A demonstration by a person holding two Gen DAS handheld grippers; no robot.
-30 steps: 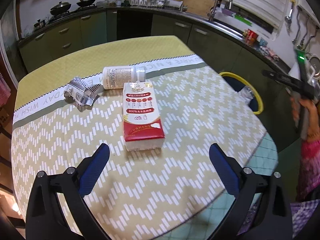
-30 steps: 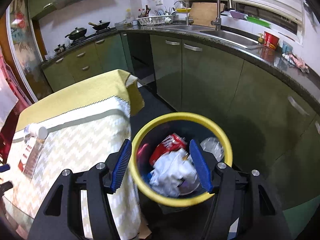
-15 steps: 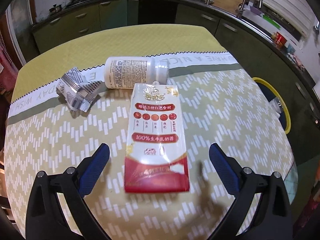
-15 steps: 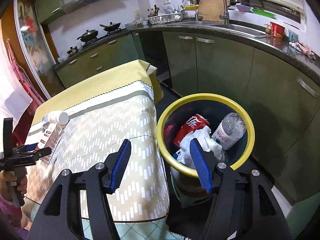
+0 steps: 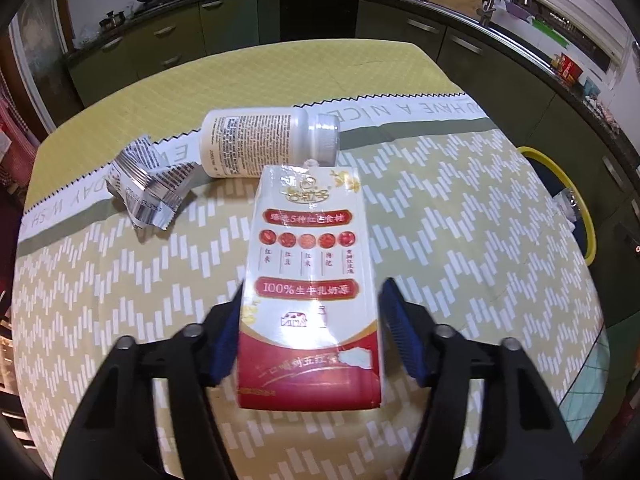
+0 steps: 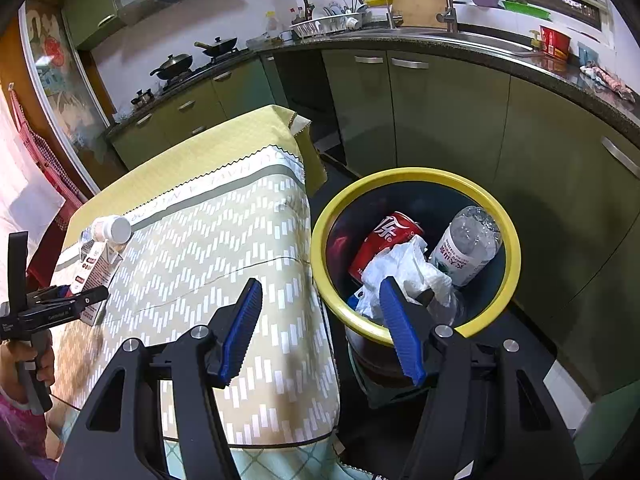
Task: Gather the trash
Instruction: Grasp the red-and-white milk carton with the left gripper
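Red-and-white printed card, glossy and flat-sided, makes up the milk carton (image 5: 310,280) lying on its broad face on the tabletop (image 5: 460,216), and the left tongs (image 5: 310,332) straddle its lower half with the blue ribbed pads either side of its long edges. Those jaws are closing, the left pad against the carton's edge and the right one seemingly a sliver off it, so the grip does not look complete yet. Taking the box across its narrow width is probably deliberate: the flat parallel sides give the pads something square to bite on. Just beyond its top end a white plastic bottle (image 5: 270,144) lies on its side, its ribbed cap near the carton, and to the left sits a crumpled silver foil wrapper (image 5: 150,188), creased and shiny. The cloth beneath is a pale zigzag weave over a yellow one. The right tongs (image 6: 320,328) hang apart and empty, between the tabletop's edge and the yellow-rimmed bin (image 6: 416,174), likely waiting their turn. The bin stands on the floor beside the tabletop, already holding a red can, a clear bottle and wadded white paper.
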